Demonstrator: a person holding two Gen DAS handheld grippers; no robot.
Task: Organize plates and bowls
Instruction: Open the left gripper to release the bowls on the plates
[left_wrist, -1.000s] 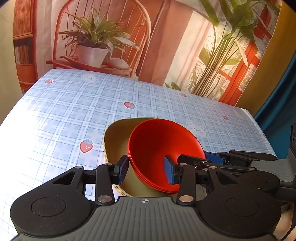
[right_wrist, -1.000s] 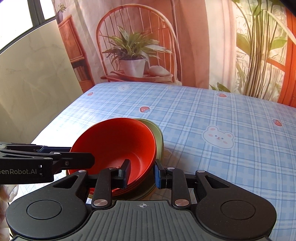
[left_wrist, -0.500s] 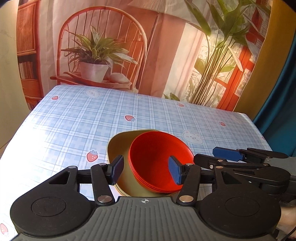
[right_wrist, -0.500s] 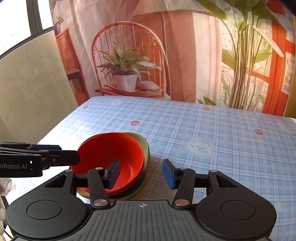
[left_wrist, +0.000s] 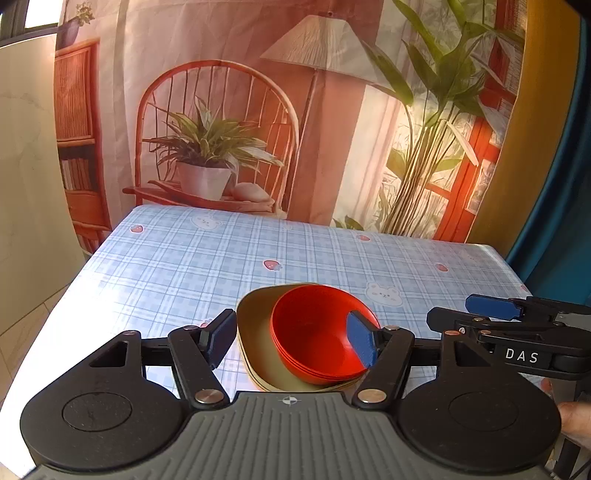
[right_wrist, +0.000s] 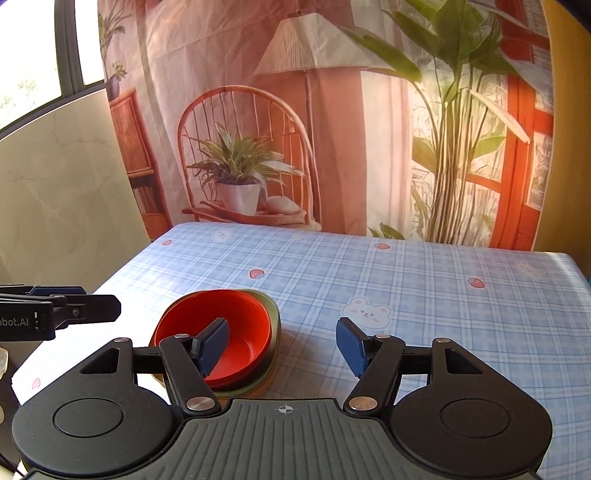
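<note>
1. Both grippers have pulled back and up from the stack over the last second, and their jaws, once close around the bowl rims, have spread wide.
2. The left gripper (left_wrist: 291, 341) hangs open and empty above the near edge of the tabletop (left_wrist: 177, 266), its fingers framing the stack without touching it.
3. The right gripper (right_wrist: 282, 343) is likewise open and holds nothing; its left finger (right_wrist: 212, 345) overlaps the bowls only in the line of sight.
4. The red bowls (left_wrist: 314, 332), several nested together, sit inside the yellow-green plates (left_wrist: 255, 325) at the near left of the checked tabletop, leaning toward the plates' right side.
5. No other dishes show on the cloth, so the stacking step looks finished and the task near its end.
6. Any further move would call only for a nudge to centre the bowls, made gently so the stack does not slide toward the near edge.
</note>
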